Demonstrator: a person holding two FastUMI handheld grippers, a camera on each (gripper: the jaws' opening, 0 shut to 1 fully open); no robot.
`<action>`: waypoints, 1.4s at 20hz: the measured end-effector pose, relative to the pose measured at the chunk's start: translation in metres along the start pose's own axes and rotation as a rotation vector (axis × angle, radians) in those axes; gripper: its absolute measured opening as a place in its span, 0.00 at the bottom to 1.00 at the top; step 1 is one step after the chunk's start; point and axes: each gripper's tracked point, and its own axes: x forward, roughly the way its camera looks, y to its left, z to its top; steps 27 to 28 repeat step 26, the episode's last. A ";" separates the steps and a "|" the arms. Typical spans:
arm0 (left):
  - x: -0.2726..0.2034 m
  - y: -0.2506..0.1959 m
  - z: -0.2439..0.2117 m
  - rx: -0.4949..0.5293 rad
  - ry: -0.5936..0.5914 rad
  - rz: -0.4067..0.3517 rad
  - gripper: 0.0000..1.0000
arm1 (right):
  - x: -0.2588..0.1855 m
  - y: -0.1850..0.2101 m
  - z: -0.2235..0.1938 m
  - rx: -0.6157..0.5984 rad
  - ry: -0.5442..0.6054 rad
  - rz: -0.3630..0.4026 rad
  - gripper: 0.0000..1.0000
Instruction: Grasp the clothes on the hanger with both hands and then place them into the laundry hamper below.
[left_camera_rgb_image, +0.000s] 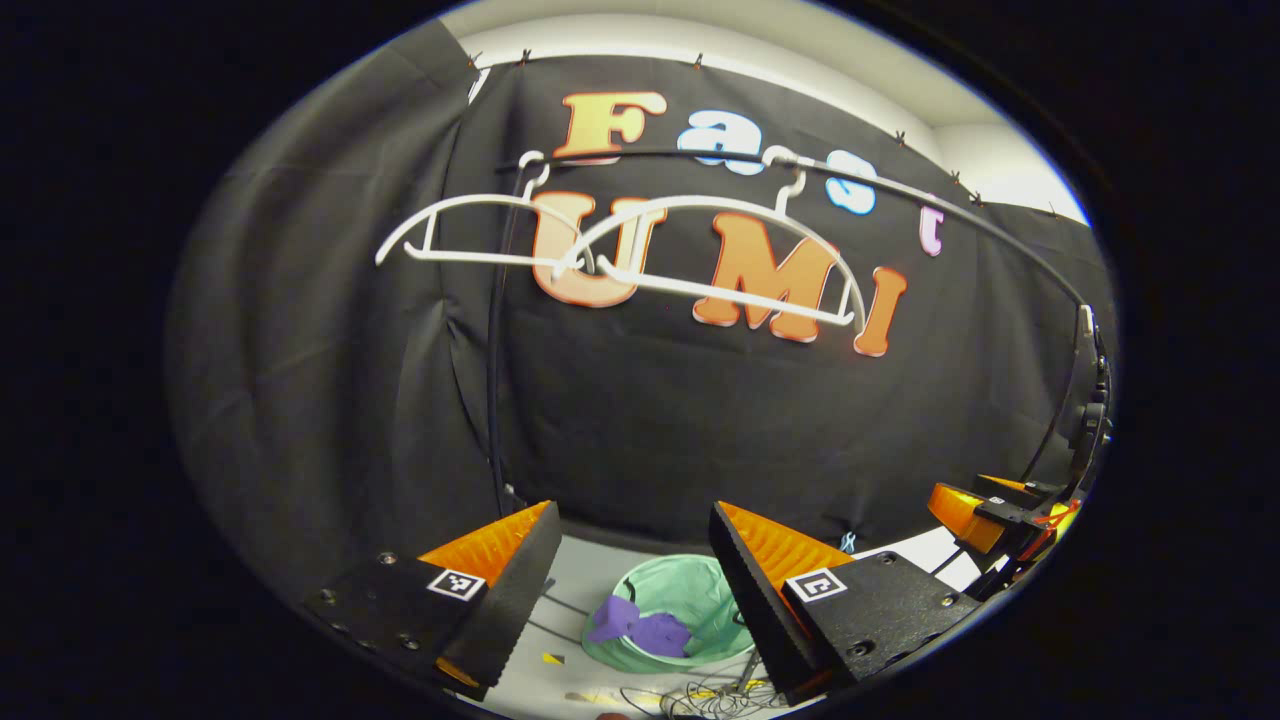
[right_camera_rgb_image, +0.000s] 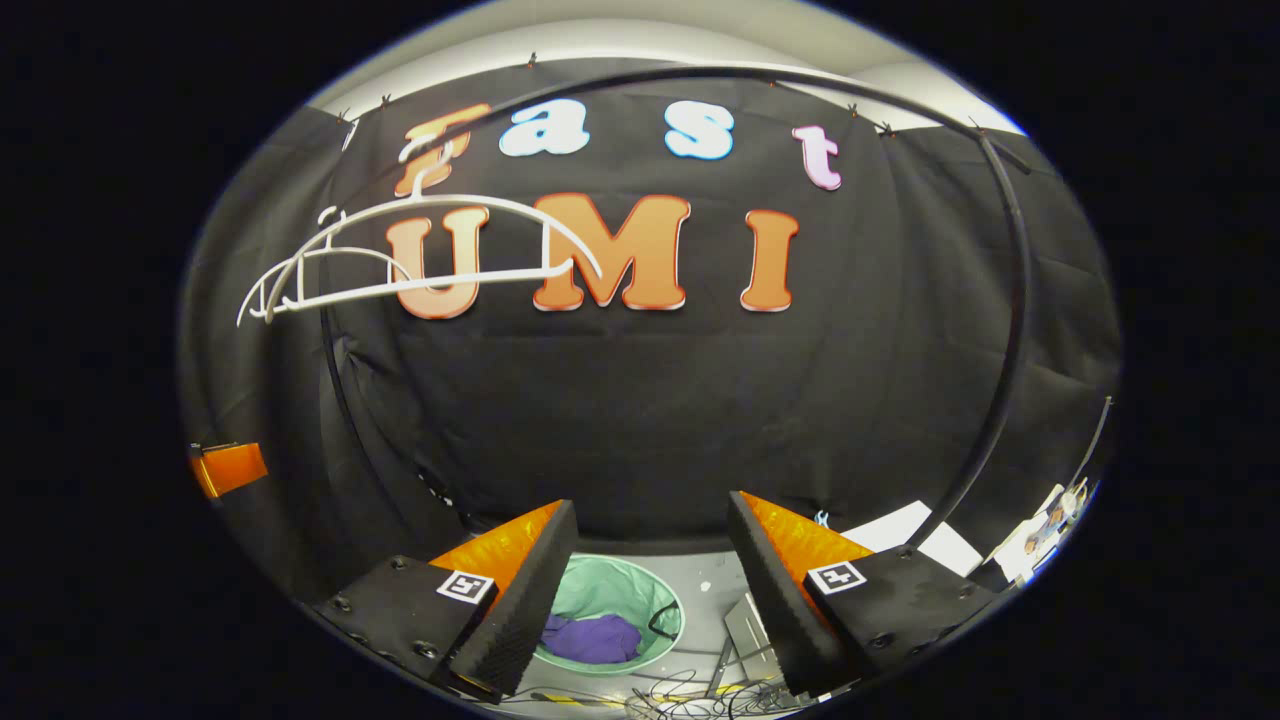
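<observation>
Nearest the lens in the left gripper view we see the left gripper (left_camera_rgb_image: 632, 580) at the bottom of the frame, its two fingers spread wide apart with nothing between them. Through the gap, low in the centre, we look down on the laundry hamper (left_camera_rgb_image: 690, 598), a pale green round basket standing on a light floor (left_camera_rgb_image: 590, 580). The purple clothes (left_camera_rgb_image: 640, 628) lie inside it, bunched toward its left side. Loose cables (left_camera_rgb_image: 700, 695) trail over the floor just below the hamper.

In the upper half of that frame two white hangers (left_camera_rgb_image: 620, 250) hang bare from a dark rail (left_camera_rgb_image: 900, 190), overlapping each other at the middle. At the right edge, about mid-low, we see the right gripper (left_camera_rgb_image: 1005, 515) from the side; we cannot tell there how its fingers stand.

In the right gripper view the right gripper (right_camera_rgb_image: 650, 585) fills the bottom of the frame with its fingers likewise held apart and gripping nothing. Between them, bottom centre, sits the laundry hamper (right_camera_rgb_image: 610, 592) with the purple clothes (right_camera_rgb_image: 592, 640) resting in its bottom. The white hangers (right_camera_rgb_image: 400, 260) show in the upper left, both bare, one behind the other. The dark rail (right_camera_rgb_image: 1015, 300) curves across the top and down the right side. Cables (right_camera_rgb_image: 690, 695) lie on the floor (right_camera_rgb_image: 705, 590) along the lower edge.
</observation>
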 end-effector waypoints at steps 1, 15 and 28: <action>-0.008 -0.001 0.014 0.001 -0.032 -0.006 0.98 | -0.007 -0.001 0.013 0.010 -0.021 0.006 0.99; -0.065 -0.023 0.111 0.020 -0.239 -0.038 0.94 | -0.099 -0.036 0.111 -0.038 -0.235 0.003 0.93; -0.076 -0.038 0.123 0.007 -0.294 0.023 0.92 | -0.110 -0.077 0.118 -0.014 -0.275 -0.018 0.94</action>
